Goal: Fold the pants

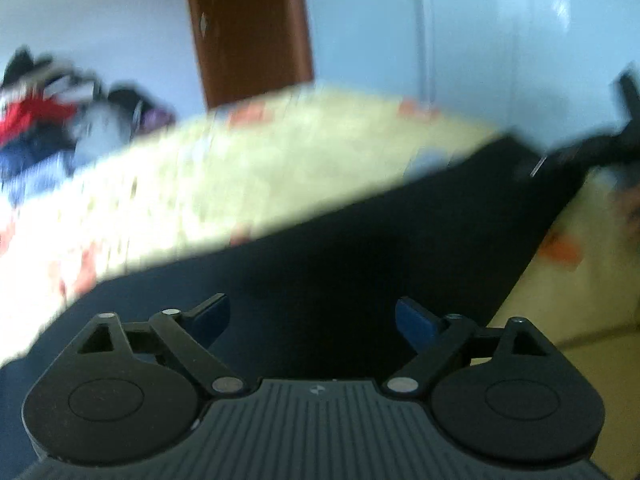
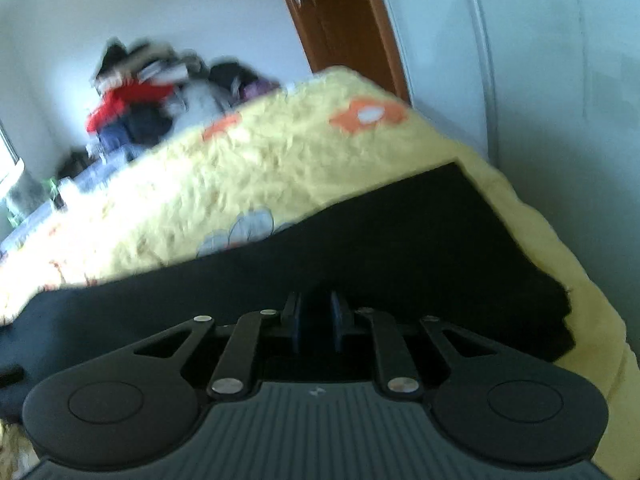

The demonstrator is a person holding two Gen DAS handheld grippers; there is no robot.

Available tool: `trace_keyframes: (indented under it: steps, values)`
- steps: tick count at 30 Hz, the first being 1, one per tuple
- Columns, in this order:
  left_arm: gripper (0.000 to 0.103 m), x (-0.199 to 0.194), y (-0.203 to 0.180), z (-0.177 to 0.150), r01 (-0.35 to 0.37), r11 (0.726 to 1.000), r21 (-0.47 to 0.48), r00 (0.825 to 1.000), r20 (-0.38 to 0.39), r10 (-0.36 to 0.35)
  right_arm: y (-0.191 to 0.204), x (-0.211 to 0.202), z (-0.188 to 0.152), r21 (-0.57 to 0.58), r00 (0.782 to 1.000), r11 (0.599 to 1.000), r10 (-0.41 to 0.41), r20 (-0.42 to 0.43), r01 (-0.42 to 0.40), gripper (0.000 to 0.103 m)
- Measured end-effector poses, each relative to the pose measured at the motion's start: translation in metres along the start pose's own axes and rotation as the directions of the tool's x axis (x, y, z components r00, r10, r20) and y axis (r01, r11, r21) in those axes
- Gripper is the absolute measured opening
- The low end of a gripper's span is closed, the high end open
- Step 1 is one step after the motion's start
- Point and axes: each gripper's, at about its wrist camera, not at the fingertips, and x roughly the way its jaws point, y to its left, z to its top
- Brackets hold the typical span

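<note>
Bed: your work surface is a bed under a yellow blanket (image 2: 260,168), fuzzy and lumpy, printed with orange and grey-blue flowers; it fills the middle of both views.
Walls: pale, smooth walls (image 2: 120,8) fill the top of each frame.
Pants: the dark pants (image 2: 420,240) lie flat on the blanket across the lower half of both views, a smooth matte cloth with one straight edge and a squared corner at right centre of the right wrist view; in the left wrist view the pants (image 1: 340,248) run from lower left toward the right edge.
Door: a brown wooden door (image 1: 248,28) stands at top centre, beyond the bed's far side.
Clutter: a blurred pile of clothes (image 2: 136,112), red, dark blue and white, sits upper left at the bed's far end, well apart from the pants.
Left tongs: your left tongs (image 1: 312,318) are spread wide above the dark cloth, blue pads holding nothing.
Right tongs: your right tongs (image 2: 316,322) are drawn close, with dark cloth showing between the blue pads; they look clamped on the pants.
</note>
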Motion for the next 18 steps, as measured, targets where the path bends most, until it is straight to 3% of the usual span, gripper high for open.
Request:
trace_keyframes:
  steps: [1, 3, 5, 6, 8, 10, 13, 18]
  values:
    - [0.082, 0.004, 0.001, -0.005, -0.026, 1.000, 0.003, 0.999, -0.024, 0.026, -0.004, -0.010, 0.001, 0.034, 0.998, 0.998, -0.052, 0.040, 0.050, 0.016]
    - [0.083, 0.000, -0.001, -0.013, -0.048, 0.999, 0.005, 0.999, -0.001, 0.048, -0.016, -0.042, -0.004, 0.118, 0.976, 0.988, -0.123, 0.178, 0.103, 0.016]
    - [0.084, -0.008, -0.004, -0.015, -0.024, 1.000, 0.009, 0.999, 0.045, 0.023, -0.039, -0.071, -0.012, 0.257, 0.965, 0.966, -0.101, 0.241, 0.037, 0.023]
    - [0.087, -0.012, -0.007, -0.016, -0.024, 1.000, 0.014, 0.998, 0.066, 0.023, -0.054, -0.082, -0.018, 0.355, 0.968, 0.935, -0.063, 0.243, -0.028, 0.029]
    - [0.089, -0.018, -0.014, -0.016, -0.052, 0.998, 0.034, 0.992, 0.113, 0.048, -0.079, -0.088, -0.033, 0.508, 0.976, 0.851, 0.023, 0.216, -0.133, 0.055]
    - [0.090, -0.022, -0.018, -0.015, -0.077, 0.995, 0.061, 0.987, 0.146, 0.067, -0.093, -0.087, -0.047, 0.595, 0.979, 0.784, 0.077, 0.189, -0.177, 0.057]
    - [0.091, -0.025, -0.023, -0.015, -0.076, 0.994, 0.082, 0.985, 0.163, 0.062, -0.091, -0.076, -0.054, 0.599, 0.987, 0.786, 0.082, 0.141, -0.151, 0.054]
    - [0.094, -0.035, -0.018, -0.014, -0.075, 0.996, 0.053, 0.979, 0.192, 0.064, -0.084, -0.046, -0.037, 0.566, 0.984, 0.810, 0.068, 0.164, -0.150, 0.054]
